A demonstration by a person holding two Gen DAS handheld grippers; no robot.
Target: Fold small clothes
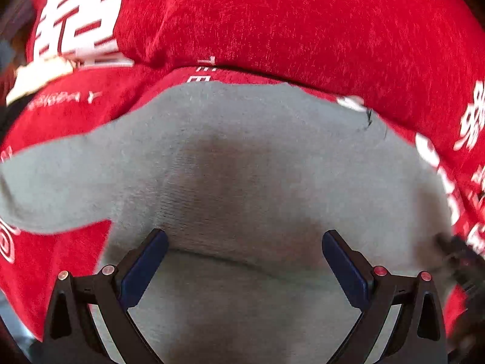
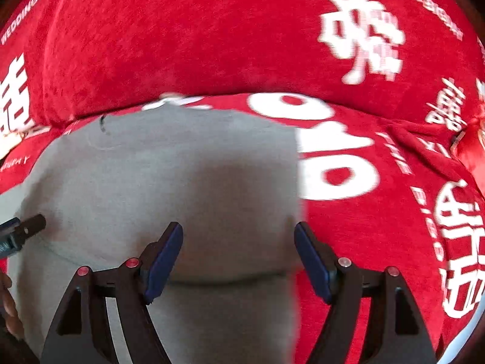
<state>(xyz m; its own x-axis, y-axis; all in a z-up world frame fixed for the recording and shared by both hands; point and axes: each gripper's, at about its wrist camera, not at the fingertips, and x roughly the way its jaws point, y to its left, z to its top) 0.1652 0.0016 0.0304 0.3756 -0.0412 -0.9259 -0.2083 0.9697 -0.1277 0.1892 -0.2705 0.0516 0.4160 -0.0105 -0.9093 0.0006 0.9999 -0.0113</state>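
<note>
A red plush cover [image 2: 169, 36], printed with white characters and the word "WEDDING", is spreading over the whole work surface and up a cushioned back behind it; it is serving as a soft, high-contrast bed for the folding.

On it a grey knit garment [image 1: 242, 163] is lying flat, the task's thing, filling the middle of both views. In the left wrist view one narrow part of it, probably a sleeve, is running out to the left over the red. A soft crease is crossing the cloth just ahead of both sets of fingers, so the near part may already be doubled, though I cannot tell that for certain. The far edge is lying close under the cushioned back, with a short dark thread mark [image 1: 368, 118] near its far right corner.

The left gripper [image 1: 245, 257] is hovering low over the near part of the garment with its jaws spread wide and nothing between them, probably lining up to pinch the near edge.

The right gripper [image 2: 239, 254] is likewise standing agape and empty, placed over the garment's right edge, its right finger [image 2: 312, 261] over the border with the red cover. That spacing suits taking two points for an even fold.
</note>
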